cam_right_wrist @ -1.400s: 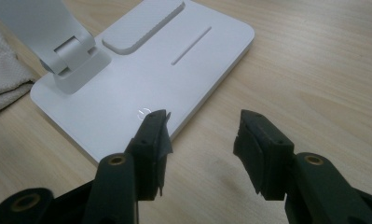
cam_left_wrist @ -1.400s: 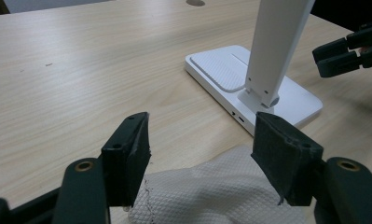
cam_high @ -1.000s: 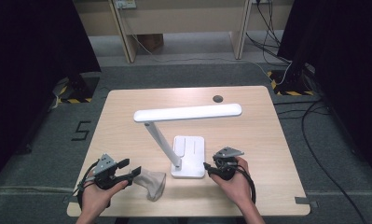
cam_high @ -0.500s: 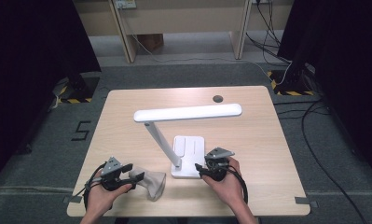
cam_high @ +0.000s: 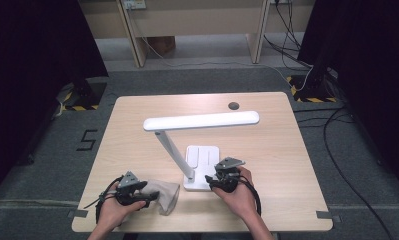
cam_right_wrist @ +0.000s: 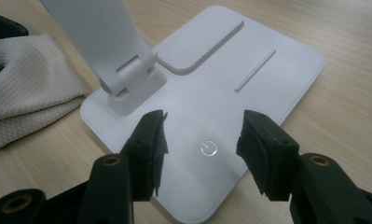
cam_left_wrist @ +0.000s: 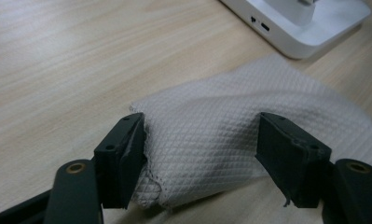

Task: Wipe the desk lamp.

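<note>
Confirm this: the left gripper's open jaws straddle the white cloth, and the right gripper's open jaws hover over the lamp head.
Not quite. The right gripper has its open jaws over the lamp base, around its power button, not the lamp head; the right gripper view shows this. The left gripper does straddle the white cloth with open jaws.

A wooden table (cam_high: pixel 137 125) bears a white lamp (cam_high: pixel 203 161) and cloth (cam_high: pixel 166 193).

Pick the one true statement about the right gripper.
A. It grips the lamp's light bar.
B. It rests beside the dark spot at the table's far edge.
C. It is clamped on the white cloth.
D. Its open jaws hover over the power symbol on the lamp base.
D: in the right gripper view the right gripper has its jaws apart, either side of the power symbol on the white lamp base.
</note>
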A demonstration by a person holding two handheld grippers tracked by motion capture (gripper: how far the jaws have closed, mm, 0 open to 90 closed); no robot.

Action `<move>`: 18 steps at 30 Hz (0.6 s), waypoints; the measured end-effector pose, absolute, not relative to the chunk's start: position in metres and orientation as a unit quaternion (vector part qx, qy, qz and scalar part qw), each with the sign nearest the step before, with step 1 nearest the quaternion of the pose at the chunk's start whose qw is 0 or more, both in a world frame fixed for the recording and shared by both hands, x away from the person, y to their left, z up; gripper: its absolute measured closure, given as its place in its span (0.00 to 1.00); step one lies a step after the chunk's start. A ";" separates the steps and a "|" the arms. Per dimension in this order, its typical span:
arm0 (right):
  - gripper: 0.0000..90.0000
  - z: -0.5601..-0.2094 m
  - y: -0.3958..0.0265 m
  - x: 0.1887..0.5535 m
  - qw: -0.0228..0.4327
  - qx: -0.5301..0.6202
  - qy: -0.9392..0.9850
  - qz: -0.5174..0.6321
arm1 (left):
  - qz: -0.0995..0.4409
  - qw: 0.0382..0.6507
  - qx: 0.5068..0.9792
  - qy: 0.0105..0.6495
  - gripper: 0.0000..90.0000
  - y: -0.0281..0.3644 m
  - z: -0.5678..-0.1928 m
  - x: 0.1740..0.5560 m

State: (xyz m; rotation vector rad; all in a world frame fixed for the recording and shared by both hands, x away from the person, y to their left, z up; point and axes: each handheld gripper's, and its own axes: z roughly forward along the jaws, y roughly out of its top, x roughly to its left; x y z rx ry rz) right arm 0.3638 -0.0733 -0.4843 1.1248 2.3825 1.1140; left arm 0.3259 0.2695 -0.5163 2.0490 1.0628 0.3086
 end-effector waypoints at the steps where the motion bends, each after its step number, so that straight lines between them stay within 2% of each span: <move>1: 0.56 -0.485 -0.073 0.365 0.139 0.389 0.825 0.385 | 0.125 0.395 0.809 0.418 0.36 0.269 -0.517 0.326; 3: 0.56 -0.487 -0.072 0.366 0.139 0.391 0.825 0.383 | 0.134 0.388 0.815 0.410 0.39 0.267 -0.516 0.325; 8: 0.56 -0.491 -0.072 0.369 0.138 0.393 0.826 0.380 | 0.136 0.393 0.817 0.398 0.54 0.264 -0.517 0.323; 13: 0.56 -0.494 -0.070 0.373 0.134 0.393 0.827 0.380 | 0.117 0.402 0.815 0.400 0.79 0.262 -0.516 0.322; 18: 0.56 -0.496 -0.068 0.375 0.130 0.391 0.831 0.375 | 0.114 0.398 0.813 0.410 0.86 0.260 -0.513 0.322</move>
